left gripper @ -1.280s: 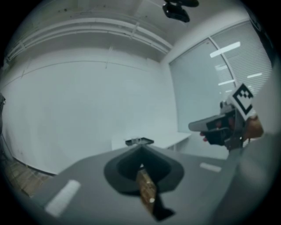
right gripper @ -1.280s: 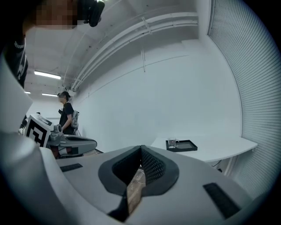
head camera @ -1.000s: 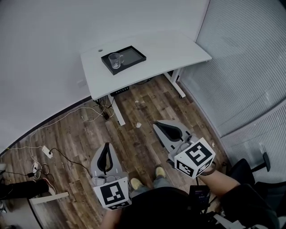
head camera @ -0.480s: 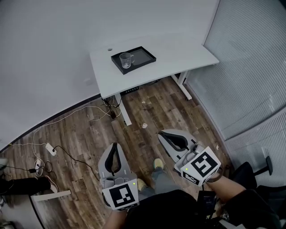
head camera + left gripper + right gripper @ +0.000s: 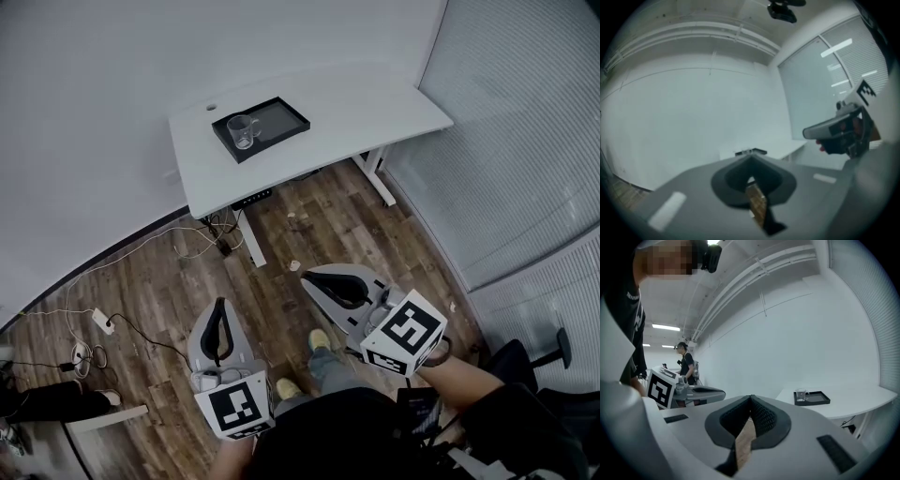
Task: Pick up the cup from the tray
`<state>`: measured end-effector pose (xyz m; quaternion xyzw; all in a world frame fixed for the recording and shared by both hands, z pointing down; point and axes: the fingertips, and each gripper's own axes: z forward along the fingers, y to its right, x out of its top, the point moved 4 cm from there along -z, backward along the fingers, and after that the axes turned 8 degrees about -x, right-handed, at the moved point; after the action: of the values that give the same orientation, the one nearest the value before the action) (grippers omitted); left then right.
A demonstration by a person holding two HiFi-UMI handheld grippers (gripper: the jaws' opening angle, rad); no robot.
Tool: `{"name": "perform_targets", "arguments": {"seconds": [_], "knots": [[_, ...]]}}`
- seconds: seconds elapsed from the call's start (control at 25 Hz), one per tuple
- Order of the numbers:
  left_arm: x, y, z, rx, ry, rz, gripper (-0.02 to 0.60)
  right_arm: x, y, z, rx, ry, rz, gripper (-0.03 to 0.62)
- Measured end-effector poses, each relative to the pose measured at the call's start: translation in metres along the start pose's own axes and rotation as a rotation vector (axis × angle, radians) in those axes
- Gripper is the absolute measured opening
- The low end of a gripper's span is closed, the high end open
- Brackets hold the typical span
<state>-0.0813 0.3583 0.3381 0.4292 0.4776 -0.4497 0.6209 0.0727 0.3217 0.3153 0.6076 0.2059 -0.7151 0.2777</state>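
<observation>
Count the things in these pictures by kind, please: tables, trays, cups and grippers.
Table: 1
Tray: 1
Cup: 1
Grippers: 2, the left gripper and the right gripper
Total: 5

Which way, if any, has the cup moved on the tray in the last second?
No. The cup stands at the same left end of the black tray as before.
</observation>
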Motion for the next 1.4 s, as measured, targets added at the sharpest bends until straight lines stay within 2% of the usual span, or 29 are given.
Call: {"name": "perform_targets", "arguments": {"seconds": [0.08,0.28,0.44,0.72,0.84,1.0,1.4], "knots": [[0.002,0.005,0.016,-0.005,-0.011,0.006,0.002,0.003,0.014,0.004,0.045,0.013,0.019,0.005],[0.01,0.015,0.057,-0.01,-0.024,0.01,0.002,-0.004,0.047,0.02,0.087,-0.033,-0.072,0.005],[0.014,0.017,0.087,-0.011,-0.036,-0.007,0.002,-0.004,0.076,0.032,0.096,-0.037,-0.044,0.005],[0.021,0.022,0.124,0.006,-0.051,0.005,0.002,-0.004,0.117,0.047,0.072,-0.039,-0.04,0.005],[0.022,0.025,0.136,0.016,-0.057,0.004,0.002,-0.004,0.132,0.048,0.088,-0.026,-0.026,0.005],[0.022,0.022,0.141,0.032,-0.063,-0.024,0.002,-0.004,0.145,0.055,0.082,-0.032,-0.034,0.005],[0.024,-0.002,0.16,0.026,-0.065,0.005,0.002,0.003,0.162,0.087,0.064,-0.012,0.002,0.005]]}}
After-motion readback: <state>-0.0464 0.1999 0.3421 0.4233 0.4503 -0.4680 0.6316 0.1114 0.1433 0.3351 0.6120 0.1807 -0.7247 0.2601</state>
